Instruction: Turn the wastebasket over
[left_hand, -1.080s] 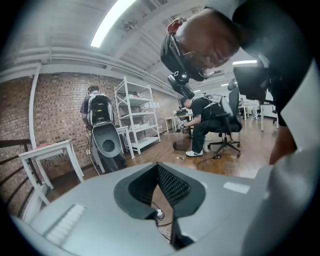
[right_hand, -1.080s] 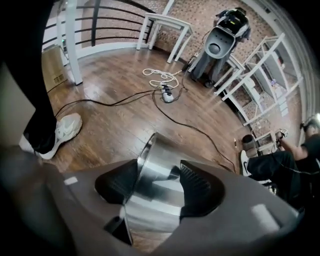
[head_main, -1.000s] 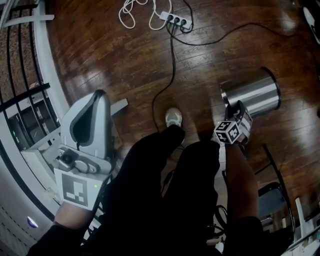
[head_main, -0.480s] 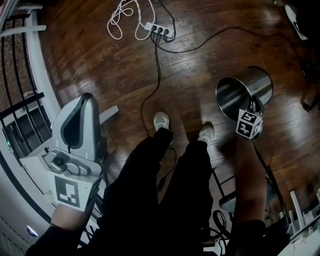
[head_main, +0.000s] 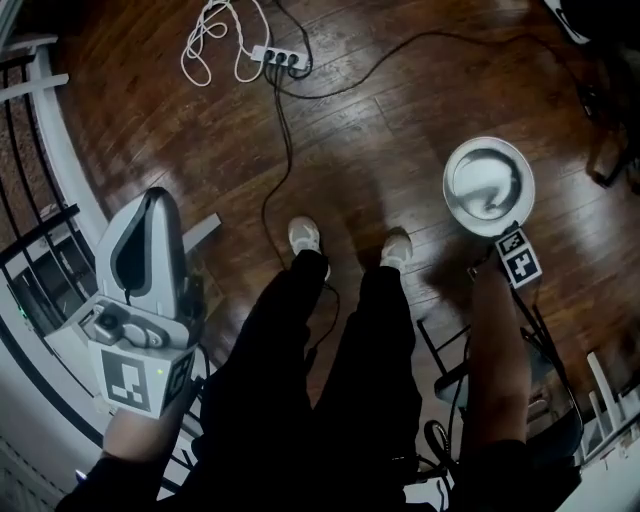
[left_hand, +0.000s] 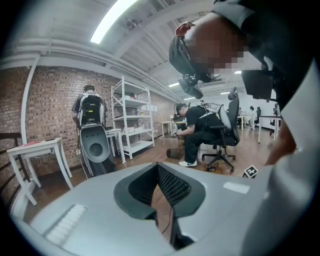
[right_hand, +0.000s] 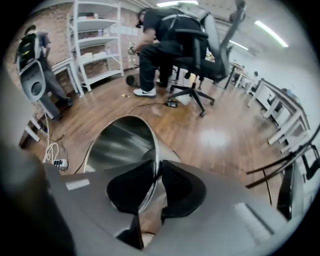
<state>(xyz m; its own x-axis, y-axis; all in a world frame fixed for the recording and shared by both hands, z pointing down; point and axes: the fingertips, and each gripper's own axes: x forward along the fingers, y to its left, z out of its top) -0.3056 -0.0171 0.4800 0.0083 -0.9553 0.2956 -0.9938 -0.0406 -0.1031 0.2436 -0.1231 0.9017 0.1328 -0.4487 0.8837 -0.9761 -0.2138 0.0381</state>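
Observation:
The steel wastebasket (head_main: 488, 185) stands on the wooden floor with its open mouth up, right of the person's feet. My right gripper (head_main: 501, 233) points down at its near rim. In the right gripper view the jaws (right_hand: 157, 172) are closing, with the thin rim of the wastebasket (right_hand: 120, 145) pinched between the pads. My left gripper (head_main: 150, 200) hangs at the left beside the person's leg, far from the wastebasket. Its jaws (left_hand: 159, 170) are together with nothing between them.
A power strip (head_main: 272, 58) with a white cord (head_main: 210, 40) lies at the top, and a black cable (head_main: 275, 150) runs down toward the shoes (head_main: 305, 236). A railing (head_main: 40, 250) lines the left. A black chair frame (head_main: 480, 370) stands at the lower right. A seated person (right_hand: 160, 40) is behind.
The wastebasket went from lying on its side to standing with its mouth up. My right gripper rolled, swung right with it and closed on the rim. The left gripper drifted slightly.

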